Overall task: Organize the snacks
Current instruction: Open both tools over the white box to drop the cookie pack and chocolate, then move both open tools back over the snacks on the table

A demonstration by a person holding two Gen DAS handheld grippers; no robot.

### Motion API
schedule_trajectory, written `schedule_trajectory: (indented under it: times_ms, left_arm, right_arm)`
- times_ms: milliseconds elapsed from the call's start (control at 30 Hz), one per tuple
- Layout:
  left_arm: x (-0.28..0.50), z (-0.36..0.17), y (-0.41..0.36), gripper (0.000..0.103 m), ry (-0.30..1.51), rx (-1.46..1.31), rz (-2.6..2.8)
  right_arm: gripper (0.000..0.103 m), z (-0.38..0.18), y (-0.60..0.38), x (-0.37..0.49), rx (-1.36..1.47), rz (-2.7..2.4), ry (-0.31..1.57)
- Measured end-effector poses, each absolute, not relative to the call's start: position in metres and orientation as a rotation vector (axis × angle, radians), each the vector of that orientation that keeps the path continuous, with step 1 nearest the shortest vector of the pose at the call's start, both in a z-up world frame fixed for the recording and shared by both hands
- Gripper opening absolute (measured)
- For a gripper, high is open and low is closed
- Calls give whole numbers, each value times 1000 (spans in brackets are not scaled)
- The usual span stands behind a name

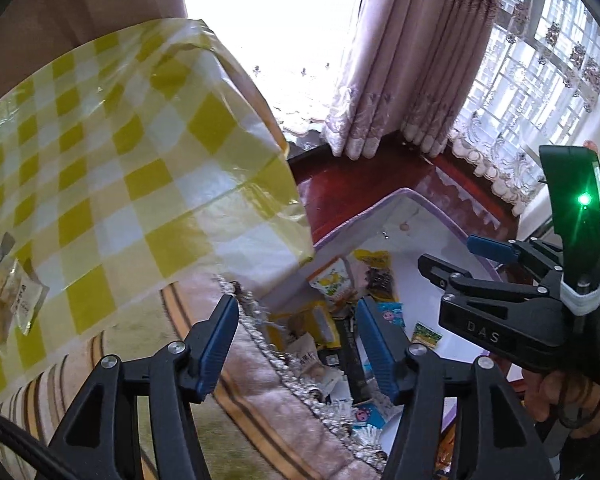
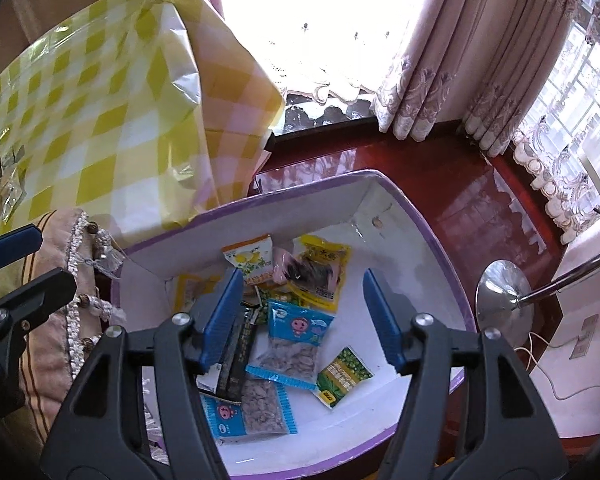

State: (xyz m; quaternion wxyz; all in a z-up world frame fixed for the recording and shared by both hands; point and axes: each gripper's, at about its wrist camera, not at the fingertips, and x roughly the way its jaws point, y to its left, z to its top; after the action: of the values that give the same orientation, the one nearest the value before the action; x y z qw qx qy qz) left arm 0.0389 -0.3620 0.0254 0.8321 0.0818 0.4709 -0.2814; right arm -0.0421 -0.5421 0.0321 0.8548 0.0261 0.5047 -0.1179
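**Both grippers empty above the snack box**

The right gripper [image 2: 303,316] hangs over the box with its jaws spread wide and nothing between them. Directly beneath it, inside the purple-rimmed white box [image 2: 428,216], lie the snacks: a blue packet with a pink face [image 2: 296,340] rests on the box floor between the fingers, a second blue packet [image 2: 246,410] lies towards the near wall, and a dark packet [image 2: 240,354] stands partly behind the left blue pad. A green packet [image 2: 342,374] lies just beside the first blue one, nearer the box's right wall. Towards the far wall sit a yellow packet with dark contents [image 2: 320,276] and a white-and-orange packet with lemon print [image 2: 250,262], touching each other.

The left gripper [image 1: 296,344] also has its jaws wide apart and empty, held above the edge of a striped cushion with beaded trim [image 1: 260,392], beside the box. In its view the right gripper appears at the right edge, held in a hand [image 1: 560,396].

The box stands on a glossy red-brown floor [image 2: 460,184]. To its left is a surface under a yellow-checked cloth [image 2: 100,112], with a few clear-wrapped snacks [image 1: 8,300] at its left edge. A chrome lamp base [image 2: 504,300] stands to the right of the box, and curtains [image 2: 428,60] hang behind.
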Motion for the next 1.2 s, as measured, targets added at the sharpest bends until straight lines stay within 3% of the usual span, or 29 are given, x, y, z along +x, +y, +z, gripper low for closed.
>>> schedule_trajectory:
  times_ms: [667, 1033, 1200]
  left_arm:
    - [70, 35, -286, 62, 962, 79, -443]
    - [104, 32, -170, 63, 985, -33, -260]
    - [126, 20, -110, 74, 1018, -38, -140]
  right_arm:
    - [66, 55, -474, -14, 3, -157, 1021]
    - [70, 64, -381, 14, -1, -11, 991]
    - [73, 62, -331, 31, -35, 89, 990]
